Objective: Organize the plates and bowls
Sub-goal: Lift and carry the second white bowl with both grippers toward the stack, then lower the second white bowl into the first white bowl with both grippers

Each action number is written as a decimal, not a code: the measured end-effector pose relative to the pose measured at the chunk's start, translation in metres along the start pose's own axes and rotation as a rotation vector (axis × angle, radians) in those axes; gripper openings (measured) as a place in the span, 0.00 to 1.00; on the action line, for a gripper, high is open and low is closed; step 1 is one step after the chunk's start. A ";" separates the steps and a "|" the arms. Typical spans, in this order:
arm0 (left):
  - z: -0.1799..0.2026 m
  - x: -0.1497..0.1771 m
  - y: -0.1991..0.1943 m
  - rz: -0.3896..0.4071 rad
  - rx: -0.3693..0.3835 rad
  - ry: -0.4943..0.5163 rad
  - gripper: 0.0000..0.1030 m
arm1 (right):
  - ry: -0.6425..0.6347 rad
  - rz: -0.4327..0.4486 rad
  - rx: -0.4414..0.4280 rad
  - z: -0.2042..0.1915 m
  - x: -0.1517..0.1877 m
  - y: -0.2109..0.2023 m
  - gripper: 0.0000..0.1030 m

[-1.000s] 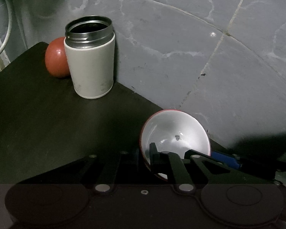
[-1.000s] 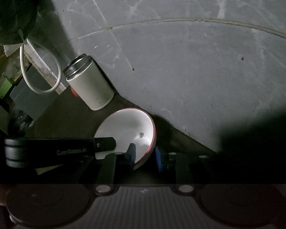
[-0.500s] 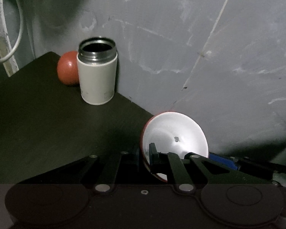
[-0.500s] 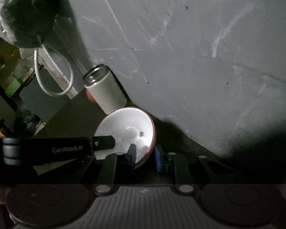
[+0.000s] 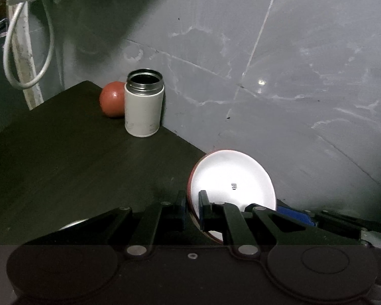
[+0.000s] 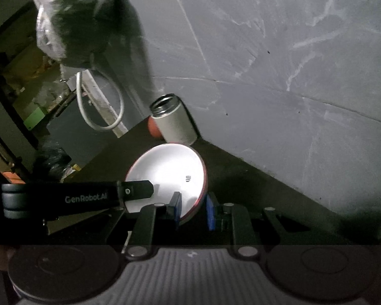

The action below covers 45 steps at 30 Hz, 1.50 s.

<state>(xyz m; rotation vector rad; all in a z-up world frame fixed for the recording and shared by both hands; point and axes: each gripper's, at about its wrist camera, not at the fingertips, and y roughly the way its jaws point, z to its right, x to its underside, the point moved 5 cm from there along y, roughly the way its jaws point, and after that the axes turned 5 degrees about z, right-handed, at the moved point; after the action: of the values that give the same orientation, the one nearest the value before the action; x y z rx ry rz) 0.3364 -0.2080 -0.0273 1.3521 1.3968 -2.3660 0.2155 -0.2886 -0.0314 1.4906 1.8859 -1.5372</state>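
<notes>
Pinching the rim of a white-glazed bowl with a red outside (image 5: 232, 178), the left gripper (image 5: 192, 209) has its two black fingers pressed onto the bowl's lower-left edge, one finger inside and one outside. That bowl sits at lower centre-right of the left wrist frame, tilted so its white inside faces the camera, above the dark wooden surface (image 5: 63, 157).

From the right wrist frame the same bowl (image 6: 169, 175) lies at centre, and the right gripper (image 6: 193, 209) straddles its lower-right rim: the left blue pad (image 6: 176, 209) lies against the white inside, while the right blue pad stands just apart from the red outside. So this gripper is spread around the rim rather than clamped. The left gripper's black arm, lettered "GenRobot.AI" (image 6: 85, 198), reaches in from the left edge.

Farther back, at upper left of centre, an open white cylindrical flask with a steel mouth (image 5: 144, 103) stands upright on the surface, touching a red ball (image 5: 111, 99) behind it. A white cable loop (image 5: 25, 50) hangs at the upper left against the grey marbled wall (image 5: 292, 76).
</notes>
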 end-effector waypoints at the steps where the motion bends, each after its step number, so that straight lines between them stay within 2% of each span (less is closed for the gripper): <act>1: 0.000 0.003 -0.005 0.005 0.000 -0.003 0.09 | -0.003 0.004 -0.003 -0.003 0.002 -0.005 0.22; 12: 0.001 0.040 -0.063 0.041 0.008 -0.035 0.10 | -0.044 0.013 -0.031 -0.028 0.026 -0.055 0.22; 25: 0.008 0.084 -0.108 0.043 0.026 -0.098 0.10 | -0.106 -0.058 -0.052 -0.038 0.063 -0.094 0.22; 33: 0.015 0.107 -0.120 0.026 0.017 -0.131 0.10 | -0.134 -0.126 -0.059 -0.037 0.085 -0.109 0.22; 45: 0.028 0.139 -0.114 -0.031 0.018 -0.160 0.10 | -0.148 -0.228 -0.046 -0.020 0.111 -0.120 0.22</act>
<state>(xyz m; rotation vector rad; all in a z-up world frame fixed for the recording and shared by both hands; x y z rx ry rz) 0.1811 -0.1146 -0.0451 1.1239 1.3648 -2.4506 0.0765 -0.2013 -0.0399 1.1404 2.0442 -1.6382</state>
